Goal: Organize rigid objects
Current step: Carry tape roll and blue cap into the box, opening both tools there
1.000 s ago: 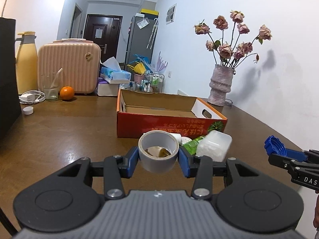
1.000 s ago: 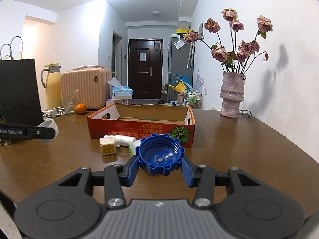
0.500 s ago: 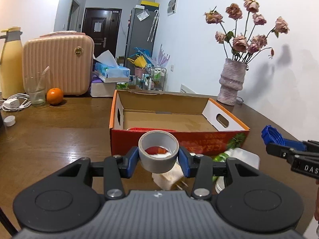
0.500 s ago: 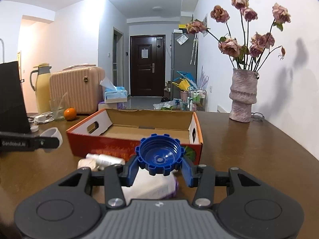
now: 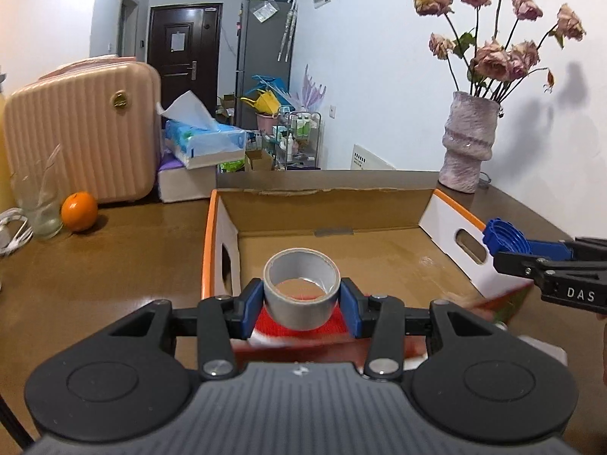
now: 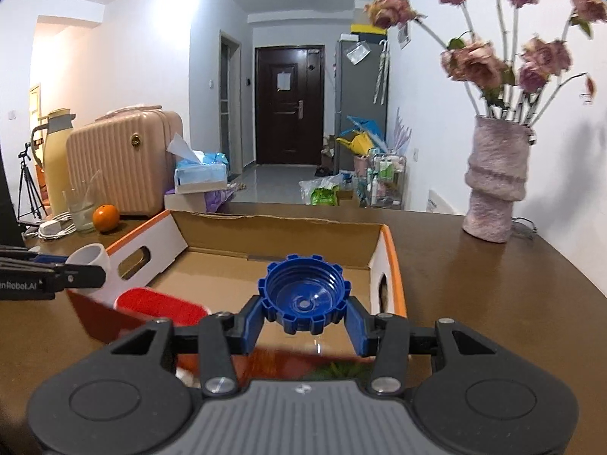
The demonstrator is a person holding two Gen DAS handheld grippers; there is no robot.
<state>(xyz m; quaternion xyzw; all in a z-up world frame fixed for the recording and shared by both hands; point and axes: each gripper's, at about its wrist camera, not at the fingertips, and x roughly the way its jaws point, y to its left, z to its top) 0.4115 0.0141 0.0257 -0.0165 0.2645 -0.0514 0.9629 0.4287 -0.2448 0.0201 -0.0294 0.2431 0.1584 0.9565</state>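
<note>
My left gripper (image 5: 301,299) is shut on a grey roll of tape (image 5: 301,290), held upright over the near edge of an open cardboard box (image 5: 334,208) with orange rims. My right gripper (image 6: 305,309) is shut on a blue ribbed cap (image 6: 303,292), hollow side toward the camera, above the same box (image 6: 280,237). A red flat object (image 6: 161,305) lies inside the box at its near left. In the left wrist view the right gripper (image 5: 508,240) with the cap shows at the right edge; in the right wrist view the left gripper (image 6: 89,265) with the tape shows at the left edge.
On the brown table (image 5: 114,265) stand a vase of dried roses (image 5: 468,151) at back right, an orange (image 5: 79,211), a glass (image 5: 41,212) and a pink suitcase (image 5: 83,132) at back left. A tissue box (image 5: 205,144) sits behind the cardboard box.
Both grippers have moved forward over the table toward the box, each keeping its object; the loose items in front of the box have slid under the view, and the box interior now fills the middle.
</note>
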